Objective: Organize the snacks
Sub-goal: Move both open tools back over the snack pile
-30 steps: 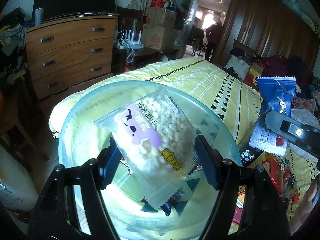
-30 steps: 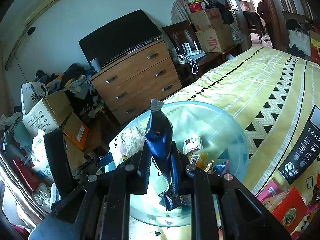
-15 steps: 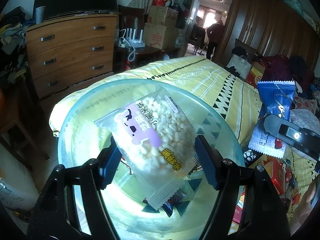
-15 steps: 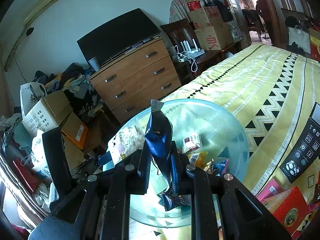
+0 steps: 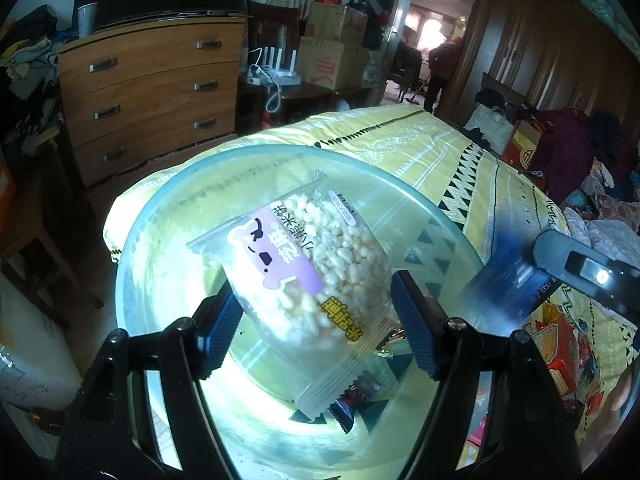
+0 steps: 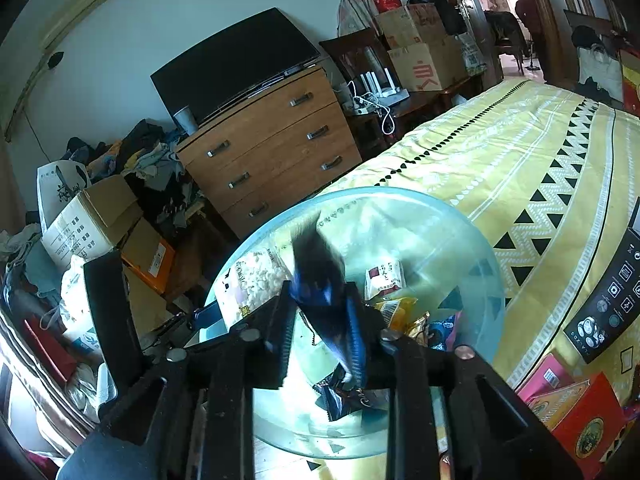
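The left gripper (image 5: 316,312) pinches a puffed rice cake packet (image 5: 308,276) over the glass bowl (image 5: 160,216); the right gripper (image 6: 320,336) pinches a motion-blurred blue snack packet (image 6: 324,280) above it.

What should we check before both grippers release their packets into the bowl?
1. Left gripper over glass bowl: ok.
2. Puffed rice packet held between the left fingers: ok, though the jaws stand wide around it.
3. Right gripper over the bowl: ok.
4. Blue packet grip: cannot tell, it is motion-blurred and the jaws look parted.
5. Landing room in the bowl: ok, bare glass on the left half; small snack packets lie to the right.
6. Bowl seated on yellow bedspread: cannot tell; its near edge sits close to the bed's edge.
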A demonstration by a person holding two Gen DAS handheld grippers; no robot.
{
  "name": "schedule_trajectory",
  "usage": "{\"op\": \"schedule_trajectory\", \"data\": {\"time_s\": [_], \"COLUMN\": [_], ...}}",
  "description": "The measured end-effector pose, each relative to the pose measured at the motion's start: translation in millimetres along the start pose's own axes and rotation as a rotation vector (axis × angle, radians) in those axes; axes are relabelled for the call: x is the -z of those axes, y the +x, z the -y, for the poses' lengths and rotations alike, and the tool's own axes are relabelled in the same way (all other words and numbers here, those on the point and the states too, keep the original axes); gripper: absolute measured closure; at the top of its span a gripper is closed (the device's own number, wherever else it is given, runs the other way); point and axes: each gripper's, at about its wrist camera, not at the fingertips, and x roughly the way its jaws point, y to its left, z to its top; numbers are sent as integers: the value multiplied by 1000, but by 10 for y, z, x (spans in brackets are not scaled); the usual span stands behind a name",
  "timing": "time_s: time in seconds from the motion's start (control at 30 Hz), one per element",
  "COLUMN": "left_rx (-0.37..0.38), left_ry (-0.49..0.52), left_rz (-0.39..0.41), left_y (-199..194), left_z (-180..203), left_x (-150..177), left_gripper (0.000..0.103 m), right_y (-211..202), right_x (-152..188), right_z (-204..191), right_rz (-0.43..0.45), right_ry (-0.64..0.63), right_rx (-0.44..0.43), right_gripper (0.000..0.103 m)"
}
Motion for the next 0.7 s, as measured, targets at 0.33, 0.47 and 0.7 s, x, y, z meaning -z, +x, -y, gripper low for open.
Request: {"op": "schedule_trajectory", "data": {"time_s": [0.33,0.47,0.7], "left_rx": [-63,-59,67], "left_ry": [9,16,101], "left_rz": [38,103,203], "left_y": [-56,-221,-595], "left_z": [-2,74,560], "left_x": [35,41,71], "left_gripper": [12,10,5], "right_y": [-227,-556,-1531], "right_x": [28,137,950], "right_z": [-42,-165,-27], "right_rz": [54,121,282], "right_ry": [-4,-72,-133], "right_rx": [48,121,333], "right_gripper": [45,32,11]}}
